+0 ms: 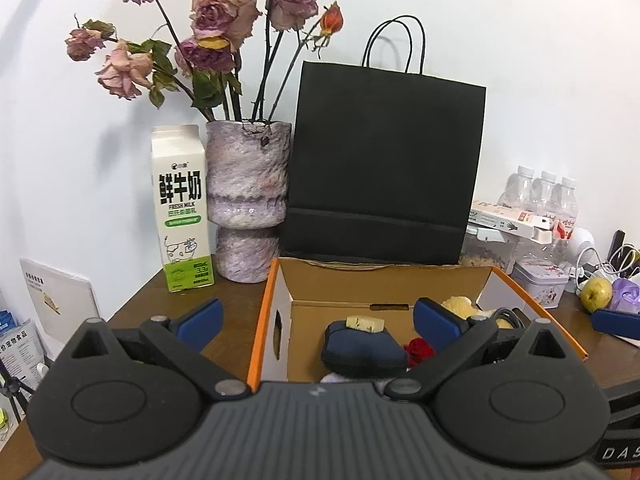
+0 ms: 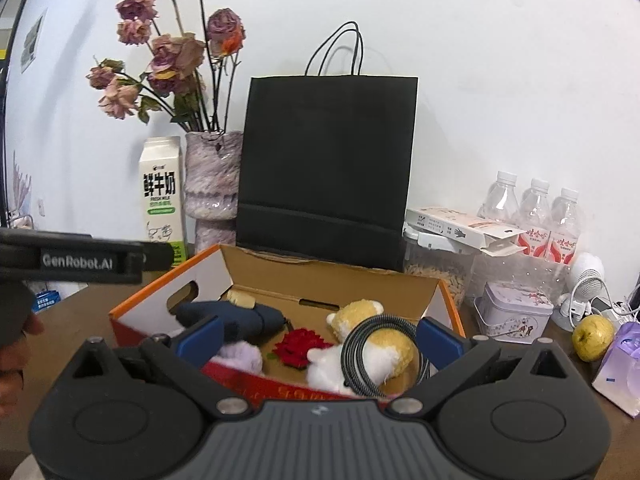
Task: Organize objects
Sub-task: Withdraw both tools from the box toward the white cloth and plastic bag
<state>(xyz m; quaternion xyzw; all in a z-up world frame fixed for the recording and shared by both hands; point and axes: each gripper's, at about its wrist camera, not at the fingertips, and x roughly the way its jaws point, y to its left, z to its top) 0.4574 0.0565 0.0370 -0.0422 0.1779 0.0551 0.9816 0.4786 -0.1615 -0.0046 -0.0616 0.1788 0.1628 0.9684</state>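
Note:
An open orange-edged cardboard box [image 1: 272, 300] [image 2: 400, 280] stands on the brown table. Inside lie a navy pouch [image 1: 362, 346] [image 2: 240, 318] with a tan label, a red fabric flower [image 1: 418, 350] [image 2: 298, 346], a yellow-and-white plush toy [image 2: 372, 340], a coiled black cable [image 2: 360, 354] and something lilac [image 2: 240, 354]. My left gripper [image 1: 318, 320] is open and empty above the box's near-left side. My right gripper [image 2: 320, 334] is open and empty over the box's near edge; its blue pad also shows in the left wrist view [image 1: 614, 320].
Behind the box stand a black paper bag [image 1: 380, 160] [image 2: 324, 168], a vase of dried roses [image 1: 248, 200] [image 2: 212, 184] and a milk carton [image 1: 180, 208] [image 2: 162, 196]. To the right are water bottles [image 2: 536, 216], a tin [image 2: 516, 312], a green apple [image 2: 592, 338] and a lilac pack [image 2: 624, 368].

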